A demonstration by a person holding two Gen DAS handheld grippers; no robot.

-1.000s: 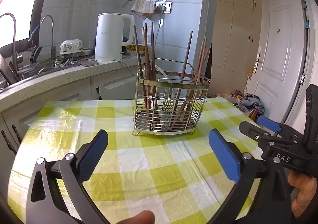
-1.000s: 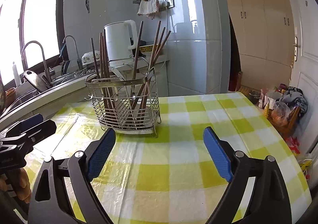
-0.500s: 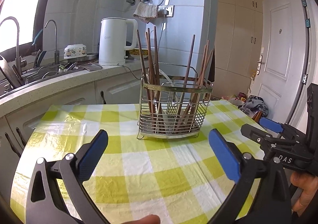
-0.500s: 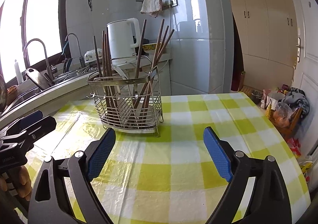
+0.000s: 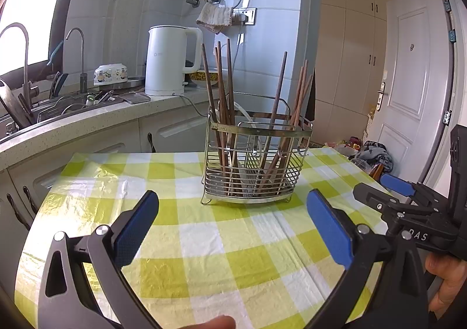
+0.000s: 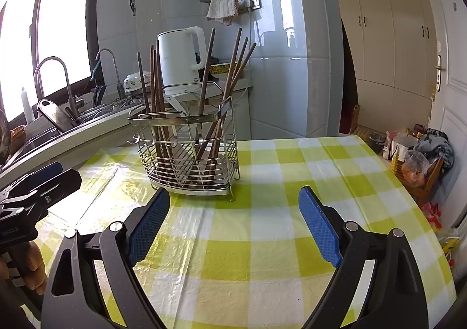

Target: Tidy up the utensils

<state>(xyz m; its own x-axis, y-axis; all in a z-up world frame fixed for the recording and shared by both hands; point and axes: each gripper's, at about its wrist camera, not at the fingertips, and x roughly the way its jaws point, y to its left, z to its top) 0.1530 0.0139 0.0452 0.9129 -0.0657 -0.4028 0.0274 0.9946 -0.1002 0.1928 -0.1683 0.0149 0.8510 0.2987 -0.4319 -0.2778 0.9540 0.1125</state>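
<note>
A metal wire utensil rack (image 5: 254,162) stands upright on the yellow-green checked tablecloth (image 5: 216,241). Several brown wooden chopsticks (image 5: 223,86) stand in it, in two groups. The rack also shows in the right wrist view (image 6: 189,153), with the chopsticks (image 6: 154,81). My left gripper (image 5: 233,212) is open and empty, a short way in front of the rack. My right gripper (image 6: 233,212) is open and empty, in front of the rack and to its right. Each gripper shows in the other's view: the right one (image 5: 388,191) and the left one (image 6: 43,177).
A kitchen counter (image 5: 87,127) with a white kettle (image 5: 167,60), a bowl and a sink with taps runs behind the table. A white door (image 5: 414,81) and clutter on the floor (image 6: 420,153) lie to the right. The table edge is near on the right.
Both grippers have dropped lower and drawn a little nearer to the rack, which now appears larger and higher in both views. Both stay open and empty.
</note>
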